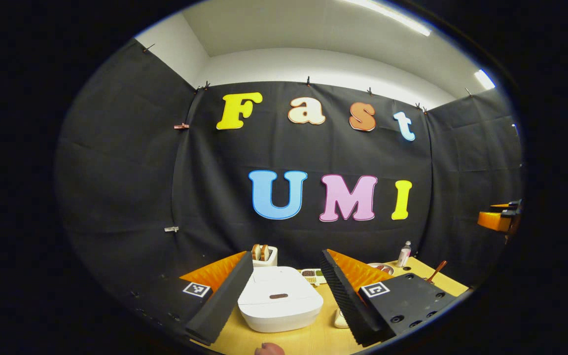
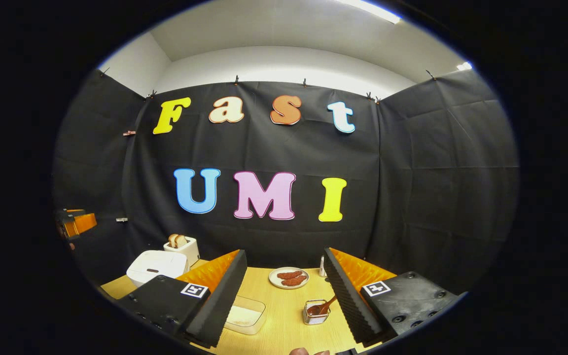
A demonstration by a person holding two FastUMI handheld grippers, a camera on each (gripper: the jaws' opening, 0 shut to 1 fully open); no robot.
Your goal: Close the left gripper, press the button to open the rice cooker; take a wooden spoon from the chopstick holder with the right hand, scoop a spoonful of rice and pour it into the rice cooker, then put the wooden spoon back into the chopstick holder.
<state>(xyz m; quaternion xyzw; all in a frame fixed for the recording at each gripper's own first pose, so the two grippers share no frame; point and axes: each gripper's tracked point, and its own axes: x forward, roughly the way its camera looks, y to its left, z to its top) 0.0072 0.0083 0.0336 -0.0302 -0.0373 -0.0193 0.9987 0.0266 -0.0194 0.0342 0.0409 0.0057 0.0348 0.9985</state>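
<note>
We are holding the left gripper (image 1: 284, 296) up above the light wooden table (image 1: 308, 340), and its two fingers are standing wide apart with nothing between them. They are touching nothing. Looking past them in the left gripper view, we are seeing the white, rounded rice cooker (image 1: 279, 303) sitting on the table with its lid down. Behind it a small white toaster with two slices of bread (image 1: 264, 255) is standing by the black cloth wall. To the right, farther back, a small clear bottle with a pink label (image 1: 404, 254) is standing near the table's far edge.

We are holding the right gripper (image 2: 284, 296) up too, with its fingers spread wide and gripping nothing. In the right gripper view, a clear plastic box of white rice (image 2: 245, 314) is sitting close to the gripper, partly behind its left-hand finger. Just beside the other finger, the brown wooden spoon (image 2: 324, 307) is leaning in the small wire chopstick holder (image 2: 315, 313). Farther back a round white plate with reddish-brown food (image 2: 288, 277) is resting on the table. The rice cooker is off to the left, well apart from the holder.
</note>
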